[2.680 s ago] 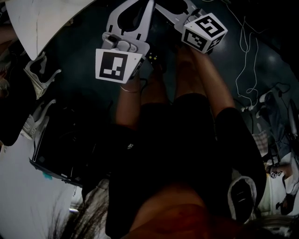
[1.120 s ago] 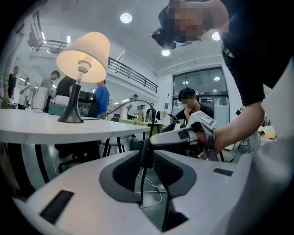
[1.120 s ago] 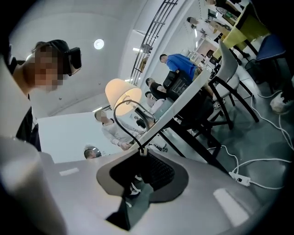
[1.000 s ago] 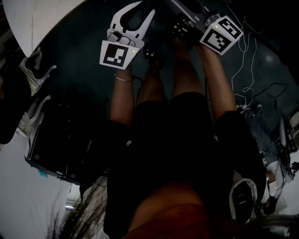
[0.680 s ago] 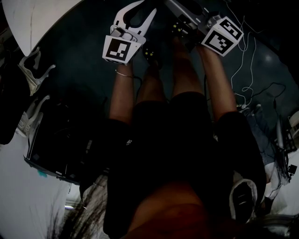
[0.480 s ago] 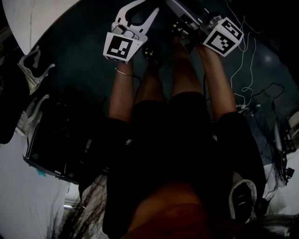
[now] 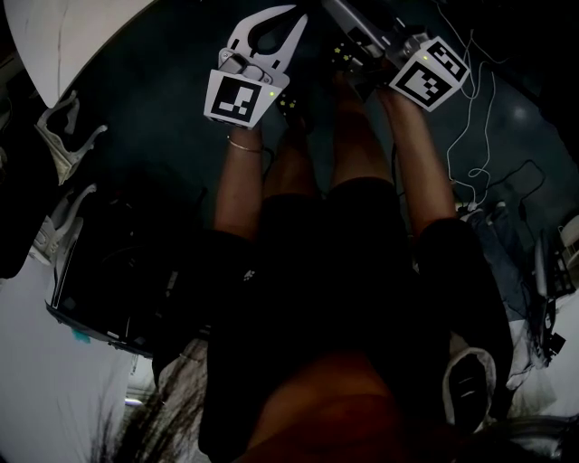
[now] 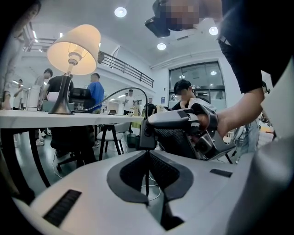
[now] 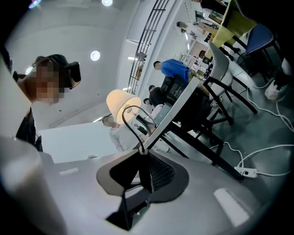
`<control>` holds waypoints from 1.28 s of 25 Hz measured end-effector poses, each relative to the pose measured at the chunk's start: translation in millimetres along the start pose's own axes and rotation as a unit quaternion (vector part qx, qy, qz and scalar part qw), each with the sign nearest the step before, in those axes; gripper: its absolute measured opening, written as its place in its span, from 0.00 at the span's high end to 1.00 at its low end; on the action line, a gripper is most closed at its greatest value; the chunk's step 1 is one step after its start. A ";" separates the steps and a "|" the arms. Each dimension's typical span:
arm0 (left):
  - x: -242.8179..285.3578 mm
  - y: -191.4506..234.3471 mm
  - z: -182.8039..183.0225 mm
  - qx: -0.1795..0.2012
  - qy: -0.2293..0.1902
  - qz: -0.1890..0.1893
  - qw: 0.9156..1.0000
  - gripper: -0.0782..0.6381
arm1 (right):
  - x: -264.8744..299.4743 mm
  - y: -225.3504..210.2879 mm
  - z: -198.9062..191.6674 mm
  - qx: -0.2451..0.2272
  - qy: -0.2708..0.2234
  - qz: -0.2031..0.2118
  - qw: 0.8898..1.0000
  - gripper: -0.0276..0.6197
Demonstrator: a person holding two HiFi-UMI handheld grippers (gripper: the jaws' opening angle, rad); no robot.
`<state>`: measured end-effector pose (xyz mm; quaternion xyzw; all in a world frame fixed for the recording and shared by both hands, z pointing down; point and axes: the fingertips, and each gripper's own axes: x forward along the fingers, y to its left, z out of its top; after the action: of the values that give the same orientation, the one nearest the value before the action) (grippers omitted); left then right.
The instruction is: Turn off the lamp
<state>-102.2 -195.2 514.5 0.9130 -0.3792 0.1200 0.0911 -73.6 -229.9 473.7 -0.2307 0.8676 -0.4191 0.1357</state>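
The lamp (image 8: pixel 76 48) is lit and stands on the white bench (image 8: pixel 27 119). Its black cord (image 8: pixel 124 94) loops out past the bench edge into the open air, down to a little switch (image 8: pixel 147 133). The right gripper (image 9: pixel 140 153) has its jaws closed on the switch, and just under it the left gripper (image 8: pixel 147 153) has its jaws pinched on the thin cord, both out in free space, clear of the bench. Behind is a big bright room with people (image 8: pixel 95 89), chairs (image 8: pixel 110 133), round ceiling lights (image 8: pixel 120 11) and a shiny floor (image 8: pixel 27 158).
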 end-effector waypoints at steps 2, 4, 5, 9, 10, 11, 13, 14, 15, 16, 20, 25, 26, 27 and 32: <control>0.4 -0.3 -5.2 0.022 0.016 0.001 1.000 0.86 | -0.7 -2.0 -0.6 -0.008 0.001 -0.008 1.000 0.86; 1.7 -2.1 -3.9 0.016 0.017 0.000 1.000 0.86 | -2.4 -2.5 0.5 -0.023 -0.001 -0.013 1.000 0.86; 2.3 -3.0 -2.4 0.006 0.015 0.000 1.000 0.86 | -3.4 -2.4 2.0 -0.028 -0.005 -0.014 0.999 0.86; 2.3 -3.4 -4.3 -0.006 0.016 0.003 1.000 0.86 | -4.8 0.6 6.1 -0.036 -0.018 -0.006 0.999 0.86; 2.3 -3.7 -4.5 -0.005 0.018 0.002 1.000 0.86 | -4.4 1.4 5.3 -0.041 -0.015 -0.005 0.999 0.86; 2.4 -4.3 -4.1 -0.005 0.019 0.000 1.000 0.86 | -3.8 1.5 4.2 -0.047 -0.010 -0.005 0.999 0.86; 3.1 -4.6 -2.7 -0.009 0.017 -0.001 1.000 0.86 | -2.7 0.7 1.1 -0.056 0.003 -0.006 0.998 0.86; 3.5 -4.6 -1.7 -0.011 0.015 -0.001 1.000 0.86 | -2.1 0.2 -0.7 -0.058 0.009 -0.007 0.998 0.85; 4.0 -4.9 -0.1 -0.011 0.013 -0.001 1.000 0.86 | -1.8 0.2 -2.3 -0.059 0.013 -0.007 0.998 0.84; 4.7 -5.4 1.5 -0.010 0.013 -0.002 1.000 0.86 | -1.8 0.3 -3.1 -0.058 0.014 -0.008 0.998 0.84; 6.0 -7.2 4.5 -0.004 0.010 -0.006 1.000 0.86 | -2.7 -0.7 -2.8 -0.047 0.007 -0.007 0.999 0.84; 4.3 -8.6 4.6 -0.006 0.012 -0.015 1.000 0.86 | -1.9 1.2 -2.0 -0.047 0.006 0.001 0.999 0.84; 4.9 -8.3 5.0 -0.004 0.010 -0.011 1.000 0.86 | -2.0 1.5 -1.7 -0.047 0.006 0.001 0.999 0.84; 5.5 -8.4 5.5 -0.004 0.009 -0.010 1.000 0.86 | -2.2 1.4 -1.5 -0.044 0.004 0.001 0.999 0.84; 6.5 -10.4 3.4 -0.008 0.010 -0.017 1.000 0.86 | -2.2 -0.4 -2.1 -0.034 0.005 0.002 0.999 0.84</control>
<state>-89.8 -193.2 512.4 0.9170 -0.3641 0.1246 0.1047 -72.5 -227.5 475.4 -0.2308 0.8827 -0.3901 0.1242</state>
